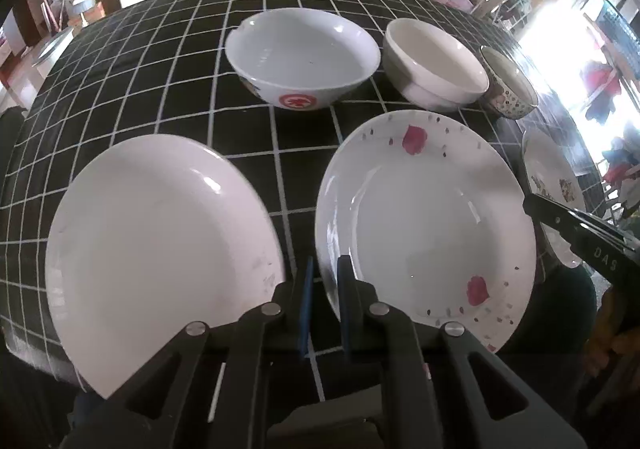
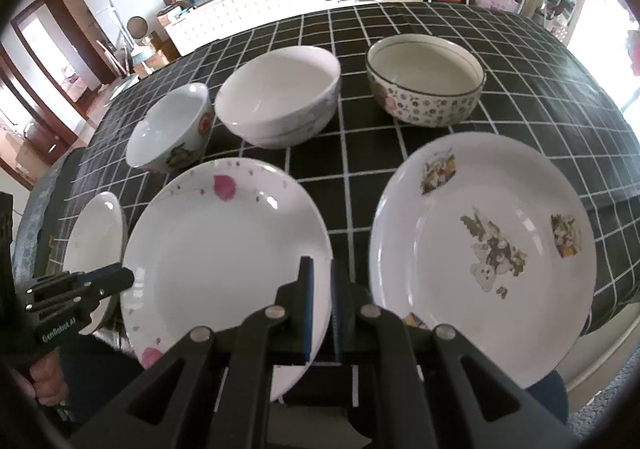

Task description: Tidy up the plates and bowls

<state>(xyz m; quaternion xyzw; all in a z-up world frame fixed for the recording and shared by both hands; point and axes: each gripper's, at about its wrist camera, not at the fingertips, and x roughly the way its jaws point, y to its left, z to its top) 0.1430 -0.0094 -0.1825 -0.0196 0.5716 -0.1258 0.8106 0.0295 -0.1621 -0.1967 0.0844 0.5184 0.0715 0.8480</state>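
Black cloth with a white grid [image 1: 168, 61] covers the table, and the crockery sits on it in two rows. Along the near edge, from the left, lie a plain white plate [image 1: 160, 249], a rose-printed plate [image 1: 424, 217] and a cartoon-printed plate [image 2: 484, 249], each apart from its neighbour. Behind them stand a wide white bowl with a red emblem [image 1: 302, 57], a plain white bowl [image 1: 434, 65] just beside it, and a dark-rimmed flower-patterned bowl [image 2: 426, 83] at the right end. The left gripper [image 1: 325, 305] hovers over the gap between the white and rose plates, its blue-padded jaws drawn nearly together and holding nothing. The right gripper [image 2: 322, 309] hangs between the rose and cartoon plates, its pads likewise almost closed and empty.
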